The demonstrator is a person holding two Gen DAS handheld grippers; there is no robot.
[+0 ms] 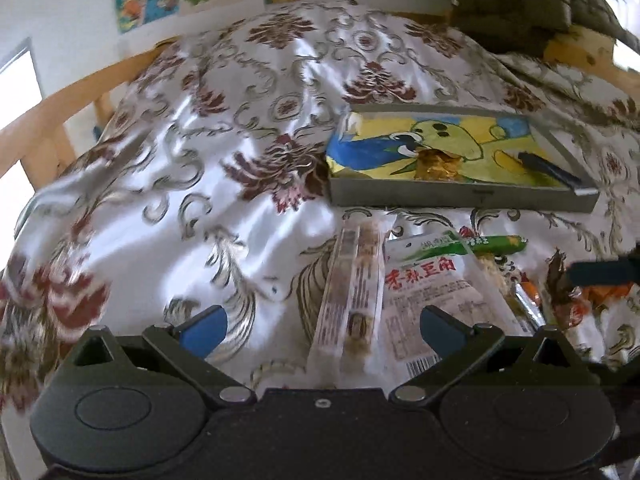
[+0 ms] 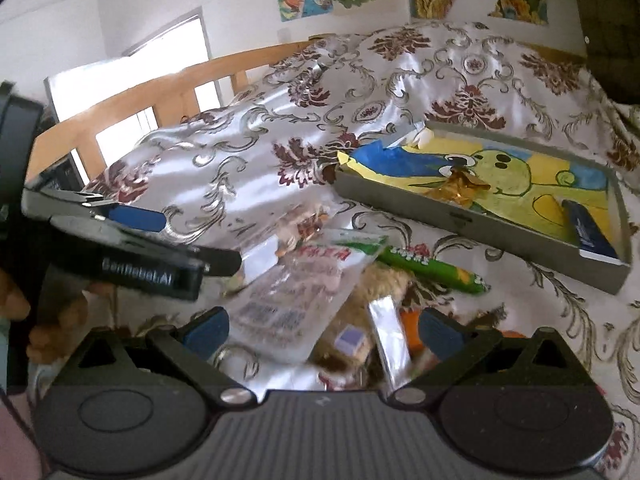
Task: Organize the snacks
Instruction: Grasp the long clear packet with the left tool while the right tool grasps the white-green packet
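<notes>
We hold both grippers low over the snack pile on the floral cloth (image 1: 168, 184). Our left gripper (image 1: 322, 330) has its jaws wide apart, holding nothing; between its blue pads lie a long clear bar (image 1: 352, 292) and, touching it on the right, a white pouch (image 1: 428, 300) with red characters. Beyond the pouch lies a green stick (image 1: 500, 243), and an orange wrapper (image 1: 580, 308) sits at the right edge of the left view.

Our right gripper (image 2: 322, 330) is also spread open and empty, above the same pouch (image 2: 296, 300), a silver packet (image 2: 390, 338) and a brown crumbly snack (image 2: 360, 344). The green stick (image 2: 432, 270) lies just past them.

The grey tray (image 2: 472, 226) sits on the cloth beyond the pile, lined with a parrot drawing. A gold wrapper (image 2: 460, 188) and a dark blue packet (image 2: 588, 232) lie in it.
</notes>
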